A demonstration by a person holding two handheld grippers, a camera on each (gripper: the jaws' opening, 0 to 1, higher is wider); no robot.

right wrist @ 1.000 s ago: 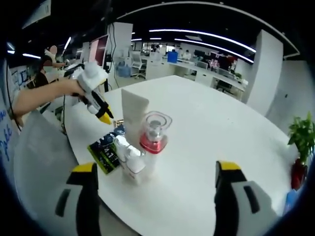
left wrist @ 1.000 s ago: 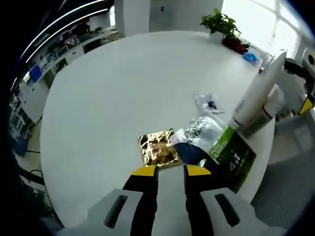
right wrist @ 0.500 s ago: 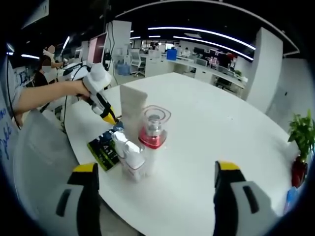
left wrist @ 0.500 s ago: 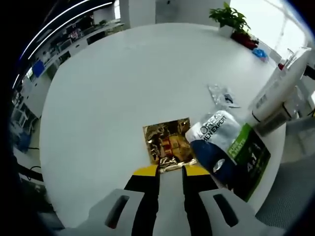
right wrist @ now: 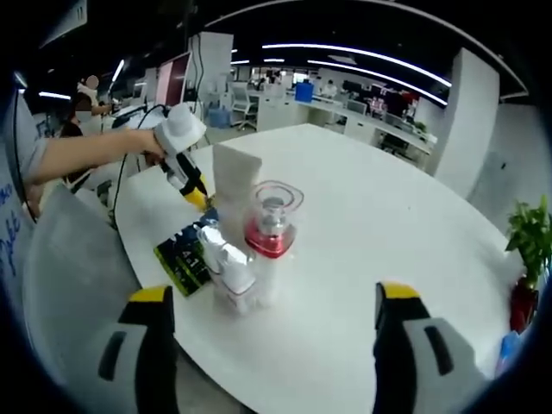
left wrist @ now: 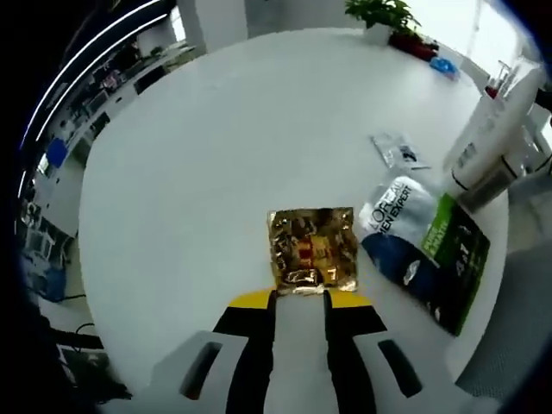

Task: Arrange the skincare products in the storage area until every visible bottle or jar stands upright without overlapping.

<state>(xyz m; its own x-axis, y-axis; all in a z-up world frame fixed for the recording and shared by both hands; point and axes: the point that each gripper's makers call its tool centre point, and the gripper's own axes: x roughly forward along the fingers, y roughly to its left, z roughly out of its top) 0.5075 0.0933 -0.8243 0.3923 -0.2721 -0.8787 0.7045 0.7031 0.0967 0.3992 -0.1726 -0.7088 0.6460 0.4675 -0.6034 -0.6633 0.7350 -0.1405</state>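
Two claws | left claw [left wrist: 299, 297] pressed together at gold sachet [left wrist: 313, 250] edge, flat on bench [left wrist: 198, 164], likely nudging it clear | right claw [right wrist: 267, 297] spread, hovering before upright bottles [right wrist: 259, 241] near bench edge

Both views are bright and evenly lit. Ceiling light strips [right wrist: 362, 65] glow in long curved lines, bent by the fisheye lens. In the left gripper view daylight washes out the window [left wrist: 492, 21] at the top right. The white table [left wrist: 216, 155] shows soft glare and faint shadows. The gold packet [left wrist: 312, 250] glints. Edges look blurred and stretched.
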